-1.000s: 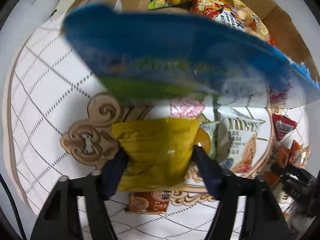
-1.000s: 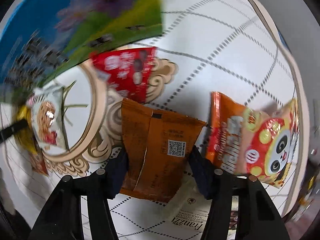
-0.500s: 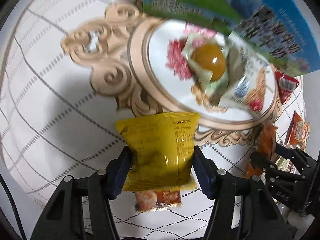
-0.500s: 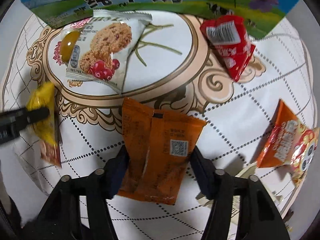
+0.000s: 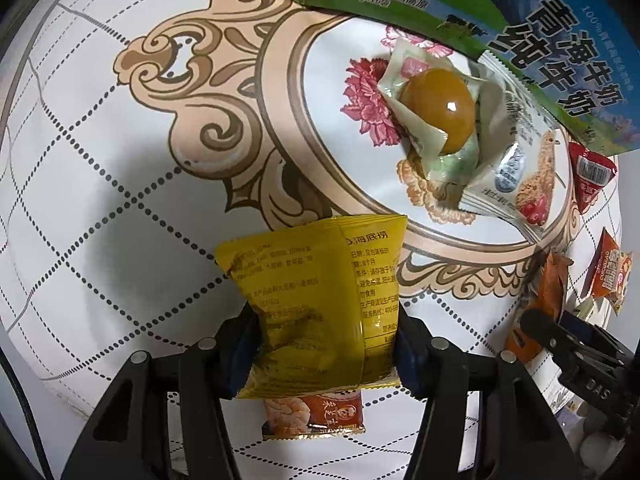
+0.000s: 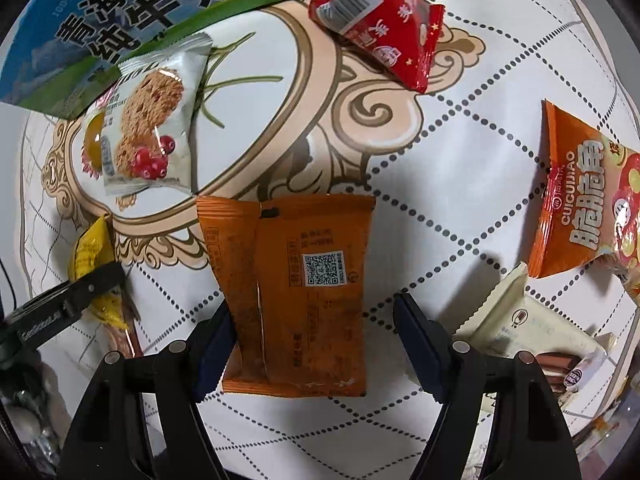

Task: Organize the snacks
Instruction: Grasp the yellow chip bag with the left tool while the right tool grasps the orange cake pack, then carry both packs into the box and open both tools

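In the left wrist view my left gripper [image 5: 324, 344] points down at the patterned tablecloth [image 5: 100, 200]. Its jaws are closing, and both pads press on a crinkled yellow snack packet [image 5: 312, 288]. A brown-orange packet [image 5: 316, 414] lies flat under it. In the right wrist view an orange packet [image 6: 296, 280] with a QR code stands between the fingers of my right gripper [image 6: 312, 332]. These jaws are closing too. The left pad touches the packet, while a gap shows at the right pad. The yellow packet [image 6: 90, 256] shows at the left edge.
A blue-green milk carton [image 5: 560, 52] lies at the top. Near it are a wrapped brown egg [image 5: 438, 108] and a white cookie packet [image 6: 152, 120]. A red packet [image 6: 384, 28], an orange chip bag [image 6: 576, 200] and a cream wafer packet [image 6: 532, 332] lie to the right.
The left gripper carried the yellow packet away from the carton and lower over the cloth. The right gripper's jaws stand wider than before, its right pad now off the orange packet.
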A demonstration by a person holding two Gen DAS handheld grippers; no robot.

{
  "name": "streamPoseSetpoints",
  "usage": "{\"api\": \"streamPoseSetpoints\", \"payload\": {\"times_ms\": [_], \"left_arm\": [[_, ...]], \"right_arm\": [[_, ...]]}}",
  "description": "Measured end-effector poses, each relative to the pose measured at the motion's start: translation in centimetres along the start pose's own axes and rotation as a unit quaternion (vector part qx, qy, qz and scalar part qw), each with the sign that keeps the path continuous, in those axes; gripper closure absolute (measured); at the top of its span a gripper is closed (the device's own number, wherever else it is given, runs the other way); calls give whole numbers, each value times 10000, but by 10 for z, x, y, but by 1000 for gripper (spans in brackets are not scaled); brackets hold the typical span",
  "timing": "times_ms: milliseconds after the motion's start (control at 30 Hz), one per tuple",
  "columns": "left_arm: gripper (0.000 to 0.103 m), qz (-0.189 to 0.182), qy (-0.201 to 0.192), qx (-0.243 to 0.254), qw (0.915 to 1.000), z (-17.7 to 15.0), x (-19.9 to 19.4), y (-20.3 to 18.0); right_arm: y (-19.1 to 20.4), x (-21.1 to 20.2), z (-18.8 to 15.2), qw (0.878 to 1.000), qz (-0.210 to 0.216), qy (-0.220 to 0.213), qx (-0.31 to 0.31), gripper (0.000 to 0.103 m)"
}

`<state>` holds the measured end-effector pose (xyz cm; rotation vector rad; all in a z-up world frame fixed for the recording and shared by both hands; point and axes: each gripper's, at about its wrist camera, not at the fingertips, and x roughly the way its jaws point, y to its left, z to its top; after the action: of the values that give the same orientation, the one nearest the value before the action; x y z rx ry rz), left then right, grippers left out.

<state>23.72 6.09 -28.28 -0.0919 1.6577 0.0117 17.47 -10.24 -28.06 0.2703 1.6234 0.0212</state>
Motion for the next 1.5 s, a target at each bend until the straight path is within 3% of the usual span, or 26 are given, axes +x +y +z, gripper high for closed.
{"api": "streamPoseSetpoints", "payload": {"times_ms": [33, 233, 533, 700, 867, 1000, 1167, 1300, 1500], "left_arm": [[48, 7, -3, 17, 10000, -4, -5, 2], [49, -21, -143, 195, 9997, -18, -40, -5], [49, -616, -612, 469, 9951, -21, -123, -47], [49, -1114, -973, 714, 9864, 6, -185, -76], [49, -1202, -1252, 934, 9804, 53, -220, -100], [49, -1102, -1191, 942, 9822, 108, -211, -118], [49, -1077, -751, 841, 9878, 167, -176, -132], [49, -1103, -376, 725, 9905, 195, -145, -139], [49, -1140, 66, 648, 9913, 211, -102, -145]], "right_arm": [[0, -1, -2, 10000, -11, -71, -51, 44], [26, -23, -17, 9993, 24, -266, -252, 47], [35, -123, -18, 9943, 584, -779, -428, 47], [33, -193, 12, 9857, 916, -1318, -519, 47], [43, -243, 57, 9757, 870, -1924, -580, 47], [49, -247, 110, 9707, 424, -2273, -658, 47], [47, -225, 163, 9739, 76, -2162, -688, 47], [36, -198, 189, 9794, -61, -1911, -655, 47], [27, -158, 213, 9874, -162, -1437, -643, 47]]}}
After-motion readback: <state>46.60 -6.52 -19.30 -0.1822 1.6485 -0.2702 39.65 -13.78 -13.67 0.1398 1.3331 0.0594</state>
